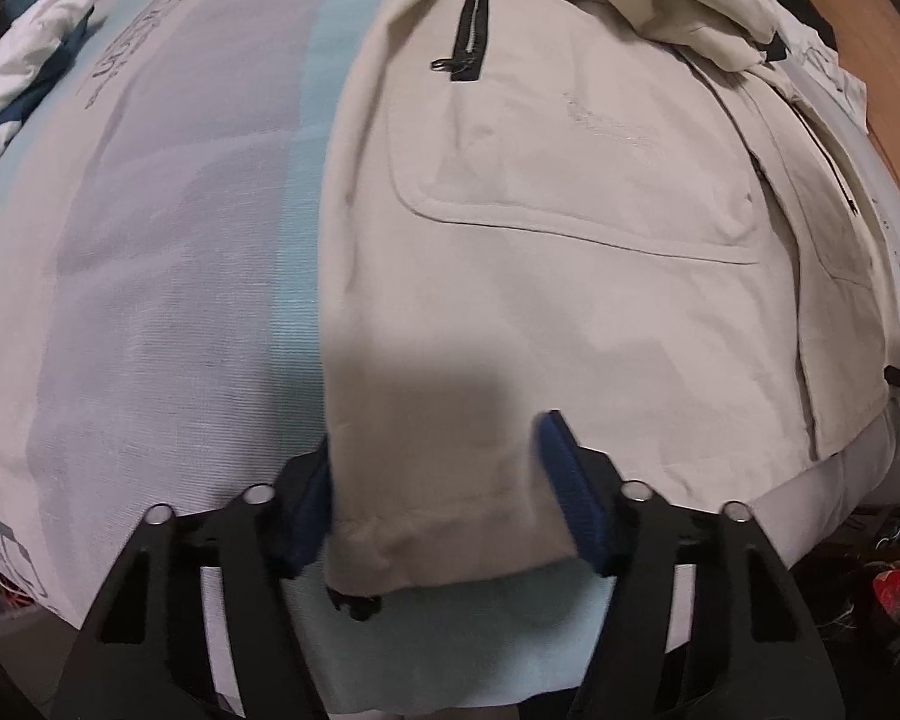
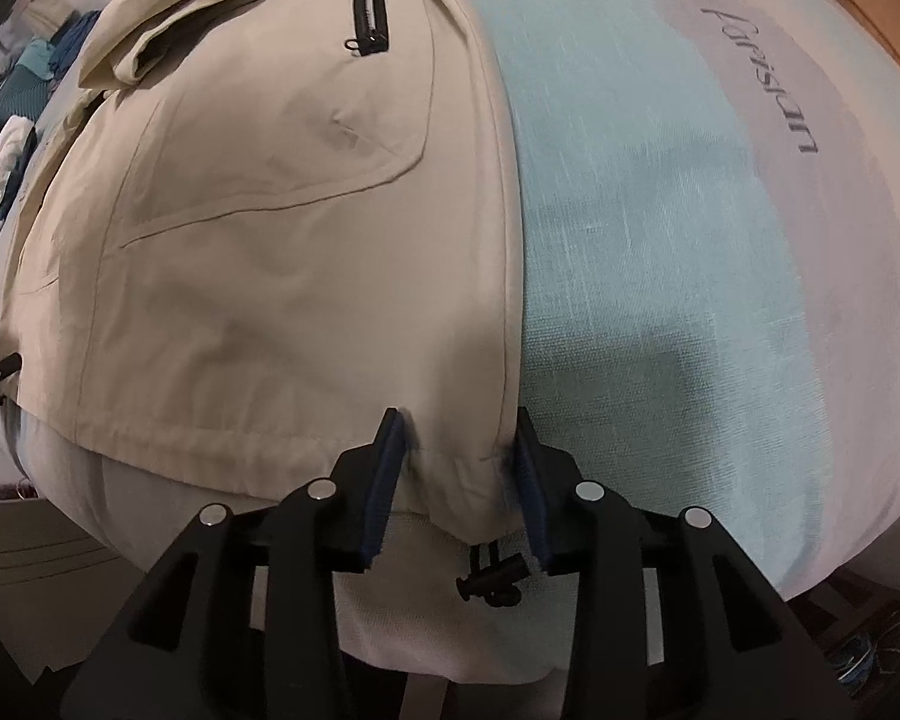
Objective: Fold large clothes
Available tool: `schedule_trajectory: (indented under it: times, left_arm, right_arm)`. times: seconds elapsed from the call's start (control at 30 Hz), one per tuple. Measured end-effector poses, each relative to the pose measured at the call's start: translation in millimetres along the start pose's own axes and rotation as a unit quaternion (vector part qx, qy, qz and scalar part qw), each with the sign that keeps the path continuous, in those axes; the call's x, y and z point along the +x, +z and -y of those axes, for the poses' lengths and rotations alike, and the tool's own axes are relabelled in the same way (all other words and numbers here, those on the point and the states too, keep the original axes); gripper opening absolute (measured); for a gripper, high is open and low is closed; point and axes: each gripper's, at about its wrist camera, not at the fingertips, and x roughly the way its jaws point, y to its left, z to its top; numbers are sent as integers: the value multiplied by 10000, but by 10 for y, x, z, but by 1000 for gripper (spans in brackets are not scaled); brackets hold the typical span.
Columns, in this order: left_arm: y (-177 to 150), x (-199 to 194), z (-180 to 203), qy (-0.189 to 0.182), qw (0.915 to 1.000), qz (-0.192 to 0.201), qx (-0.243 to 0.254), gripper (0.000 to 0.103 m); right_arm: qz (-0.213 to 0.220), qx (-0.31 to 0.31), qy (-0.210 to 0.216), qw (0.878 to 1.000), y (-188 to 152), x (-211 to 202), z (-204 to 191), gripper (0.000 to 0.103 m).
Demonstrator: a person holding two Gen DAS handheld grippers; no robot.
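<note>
A bedroom at home — striped bedcover (image 1: 150, 240), heaped laundry (image 1: 24, 54).

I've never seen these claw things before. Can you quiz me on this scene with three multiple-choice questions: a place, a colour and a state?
1. Where does the beige fabric jacket lie?
A on a hanger; B on the pale blue and lilac striped bed cover; C on a wooden chair.
2. What colour are the pads of the right claw?
A red; B white; C dark blue.
3. What is between the right claw's pads?
A the jacket's hem corner; B a sock; C nothing.
Answers: B, the cover shows beside and beneath it; C, blue strips line the black fingers; A, the hem puckers between them.
</note>
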Motion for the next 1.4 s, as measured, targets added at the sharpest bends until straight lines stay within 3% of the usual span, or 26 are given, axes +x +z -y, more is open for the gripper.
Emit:
schedule_trajectory:
  times: [0.13, 0.37, 0.47, 0.57, 0.77, 0.8, 0.83, 0.9, 1.2, 1.4]
  left_arm:
    - [-13, -4, 4, 45, 10000, 37, -3, 55]
    - [-63, 70, 240, 251, 9997, -28, -1, 58]
    - [-13, 130, 278, 322, 9993, -153, -112, 61]
    - [23, 121, 344, 463, 9985, -257, -115, 60]
    - [6, 20, 499, 705, 9973, -115, 179, 36]
    - [4, -13, 486, 721, 9972, -89, 162, 27]
    - [12, -33, 495, 794, 9967, -85, 135, 11]
    - [42, -69, 461, 712, 9974, -109, -47, 6]
    - [93, -209, 462, 636, 9979, -98, 118, 2]
    - [12, -502, 552, 594, 9981, -71, 112, 2]
  right_arm:
    - [-22, -32, 7, 10000, -7, 40, 4, 40]
    - [-57, 157, 54, 9998, 30, 87, -14, 44]
    - [-71, 299, 101, 9995, 41, 72, 28, 41]
    - [-55, 276, -51, 9996, 128, 69, 33, 31]
    - [90, -46, -427, 9990, 129, -8, -166, 16]
    - [99, -65, -451, 9989, 125, -9, -186, 15]
    - [106, -79, -500, 9987, 129, -16, -203, 14]
    - [100, -83, -535, 9985, 137, -21, -216, 12]
    - [86, -98, -672, 9977, 239, -168, -335, 9]
    - [70, -248, -738, 9969, 378, -380, -480, 8]
